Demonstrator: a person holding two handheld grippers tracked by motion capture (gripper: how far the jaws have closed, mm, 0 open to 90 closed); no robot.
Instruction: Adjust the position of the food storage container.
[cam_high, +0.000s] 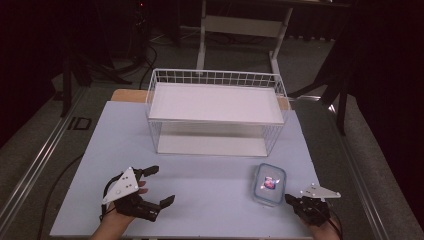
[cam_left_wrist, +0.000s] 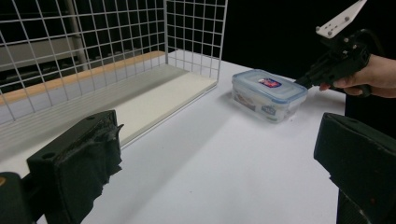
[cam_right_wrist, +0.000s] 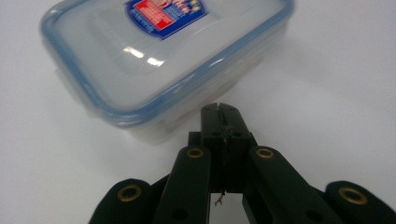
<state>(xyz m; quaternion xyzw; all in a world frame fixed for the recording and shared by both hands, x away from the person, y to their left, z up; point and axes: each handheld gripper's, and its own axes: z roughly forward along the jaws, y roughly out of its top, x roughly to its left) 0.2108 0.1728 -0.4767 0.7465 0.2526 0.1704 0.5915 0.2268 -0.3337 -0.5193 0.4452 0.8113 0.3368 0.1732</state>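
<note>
A clear plastic food box with a blue-rimmed lid and a red and blue label (cam_high: 269, 183) (cam_left_wrist: 269, 93) (cam_right_wrist: 163, 60) lies on the pale table at the front right. My right gripper (cam_high: 290, 199) (cam_right_wrist: 221, 111) is shut, its jaws pressed together with nothing between them, and its tip sits just short of the box's near corner. The same gripper (cam_left_wrist: 301, 83) appears in the left gripper view, held by a hand, tip beside the box. My left gripper (cam_high: 162, 186) (cam_left_wrist: 219, 154) rests at the front left, open wide and empty, pointing toward the box.
A white wire basket (cam_high: 216, 111) (cam_left_wrist: 93, 51) with a flat white shelf on top stands at the middle back of the table (cam_high: 200, 180). Dark stands and a white frame stand on the floor beyond the table.
</note>
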